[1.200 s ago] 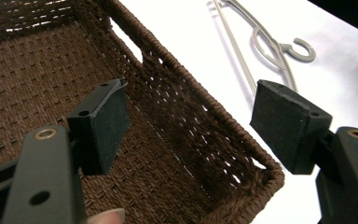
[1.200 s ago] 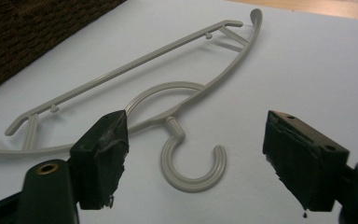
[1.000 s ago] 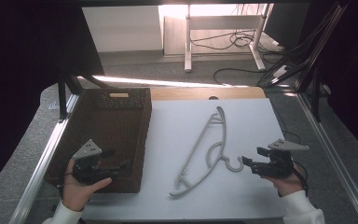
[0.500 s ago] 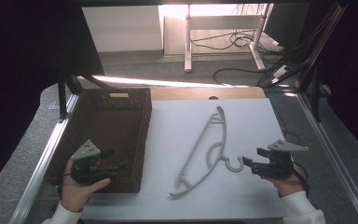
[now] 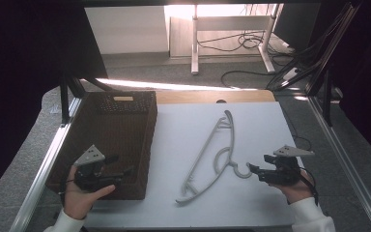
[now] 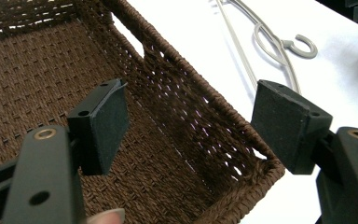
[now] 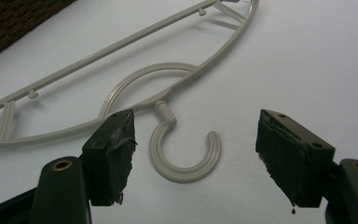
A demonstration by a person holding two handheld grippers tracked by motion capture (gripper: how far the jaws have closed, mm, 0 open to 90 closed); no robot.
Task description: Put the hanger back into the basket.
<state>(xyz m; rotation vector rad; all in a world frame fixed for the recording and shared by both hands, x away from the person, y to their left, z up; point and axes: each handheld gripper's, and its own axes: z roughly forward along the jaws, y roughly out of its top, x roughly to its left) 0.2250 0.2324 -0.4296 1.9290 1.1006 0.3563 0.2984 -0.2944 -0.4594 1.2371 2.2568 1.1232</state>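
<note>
The grey plastic hanger (image 5: 211, 157) lay flat on the white worktop (image 5: 251, 208), running from about 12 o'clock to 7 o'clock, with its hook (image 7: 182, 151) curling out toward 4 o'clock. The right gripper (image 5: 255, 170) sat just beside that hook, its fingers (image 7: 112, 156) spread wide with nothing between them, the hook lying in the gap ahead. The left gripper (image 5: 125, 171) hovered over the near right corner of the brown woven basket (image 5: 106, 145) at 9 o'clock, its fingers (image 6: 100, 128) also apart and empty.

If the hook was the target, the likely trouble was its low, thin, rounded profile: the pads could have closed over it or scraped the worktop, and the hanger would probably have slid or pivoted away. The right pads looked frayed, which might have weakened the hold. Lifted by the hook alone, the long body would likely have swung. The left fingers could have snagged the basket's weave or rim.
</note>
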